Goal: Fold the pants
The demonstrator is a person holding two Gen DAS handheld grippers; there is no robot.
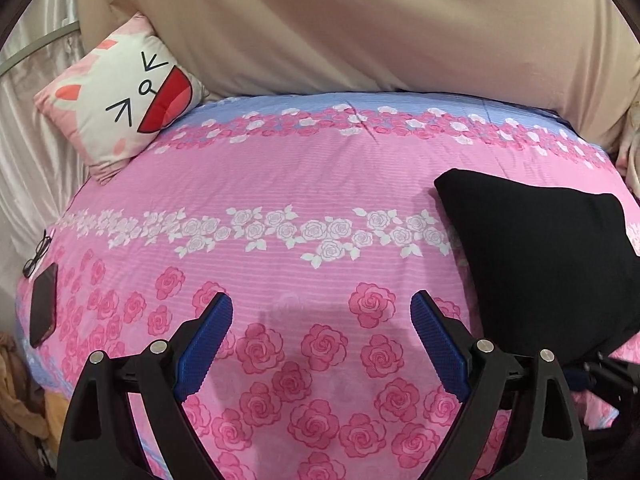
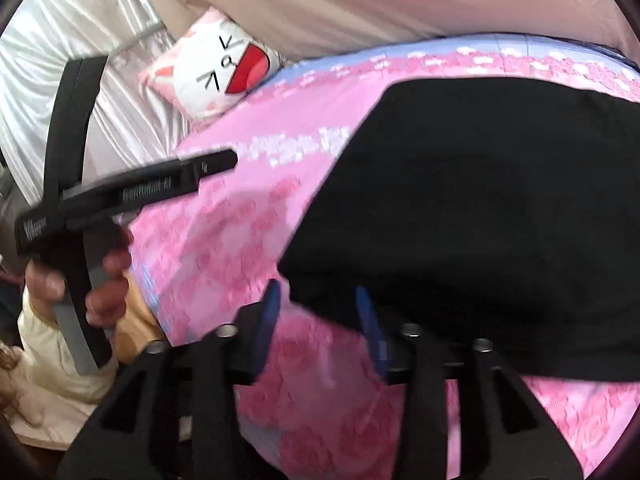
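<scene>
Pink bedding with roses covers the bed [image 1: 280, 184], and both grippers hang over its near edge. Closest in the left wrist view, the left gripper [image 1: 321, 314] has its blue fingers [image 1: 208, 340] spread wide with nothing between them, only roses below. In the right wrist view, the right gripper [image 2: 316, 316] has its fingers about half open. The near edge of the black pants [image 2: 480, 216] lies right at the tips, but the picture is blurry, so I cannot tell if the fingers pinch the cloth.

The pants are folded into a flat dark block on the right side of the bed. In the right wrist view the long side runs from low on the left up toward the far right. A hand [image 2: 80, 280] holds the left gripper at the left of that view; there is small writing on its body, too blurred to read.

Farther off, glasses [image 1: 38, 254] and a dark phone [image 1: 42, 304] lie at the left edge of the bed. A cat-face pillow [image 1: 124, 96] leans at the far left corner. Behind it hang a shiny white curtain [image 2: 72, 40] and a tan cloth [image 1: 360, 28].
</scene>
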